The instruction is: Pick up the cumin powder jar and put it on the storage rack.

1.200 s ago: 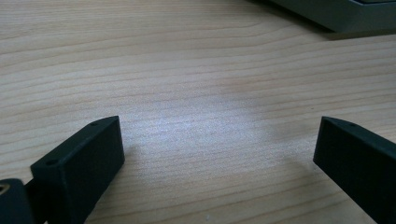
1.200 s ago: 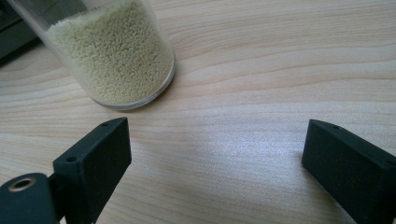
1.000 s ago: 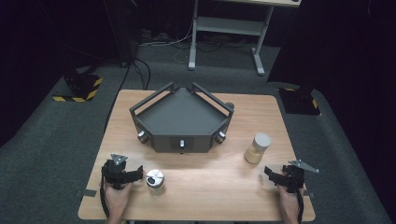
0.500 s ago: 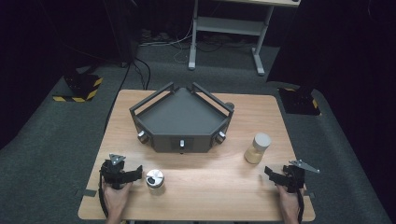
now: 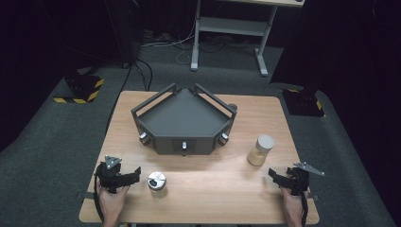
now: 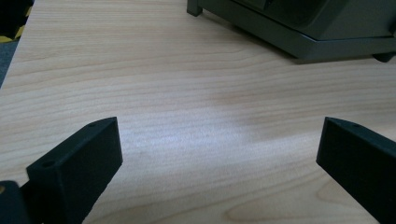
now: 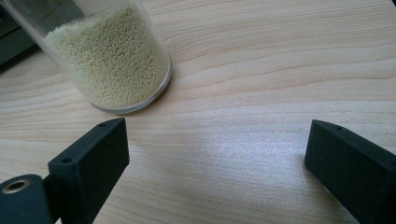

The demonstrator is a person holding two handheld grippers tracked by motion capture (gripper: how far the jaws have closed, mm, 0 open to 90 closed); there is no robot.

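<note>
resting near the table's (image 5: 198, 189) front edge, each hand-held gripper spread: left (image 5: 135, 174), right (image 5: 273, 174).

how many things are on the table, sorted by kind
jars: 2, a grain-filled jar and a small jar
trays: 1, the dark grey tray
grippers: 2, left gripper and right gripper, both open
total: 5

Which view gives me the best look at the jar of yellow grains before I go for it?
The right gripper view: the jar of yellow grains is close ahead of the open right gripper, grains and base sharp, its top cut off. The high view shows the whole jar, grey lid included, small, standing near the dark tray.
</note>
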